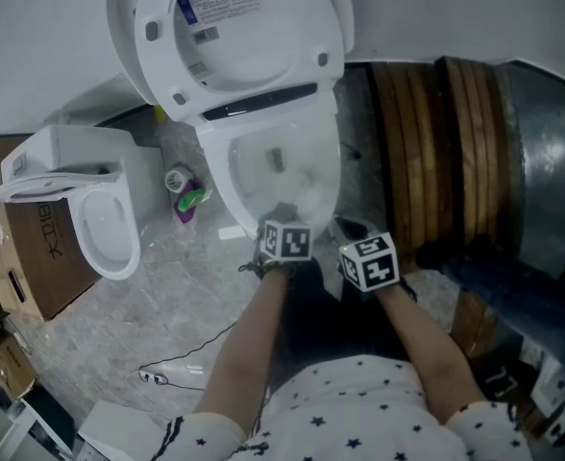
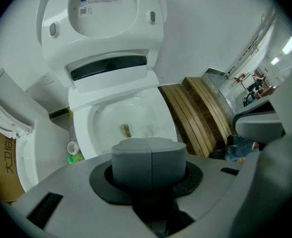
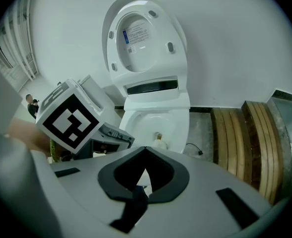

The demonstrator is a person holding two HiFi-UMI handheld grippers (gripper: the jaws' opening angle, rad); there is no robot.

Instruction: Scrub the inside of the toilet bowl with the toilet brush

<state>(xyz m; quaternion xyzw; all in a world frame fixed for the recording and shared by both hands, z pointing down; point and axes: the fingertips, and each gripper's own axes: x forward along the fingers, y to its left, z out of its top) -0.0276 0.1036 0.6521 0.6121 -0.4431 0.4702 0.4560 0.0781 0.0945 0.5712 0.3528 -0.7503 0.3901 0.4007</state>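
2 grippers hung over white ceramic toilet bowl (image 1: 215, 166) | left gripper (image 2: 151, 155): fingers together, empty | right gripper (image 3: 145, 151): fingers clamped on what looked like white toilet brush (image 3: 158, 144) | risk: hard strokes could twist handle, splash over rim

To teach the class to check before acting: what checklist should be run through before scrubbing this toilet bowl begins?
1. Toilet lid raised: ok.
2. Toilet bowl uncovered: ok.
3. Left gripper holding the toilet brush: not ok; its jaws are together with nothing between them.
4. Right gripper holding the toilet brush: cannot tell.
5. Toilet brush located: cannot tell; none is plainly visible in any view.
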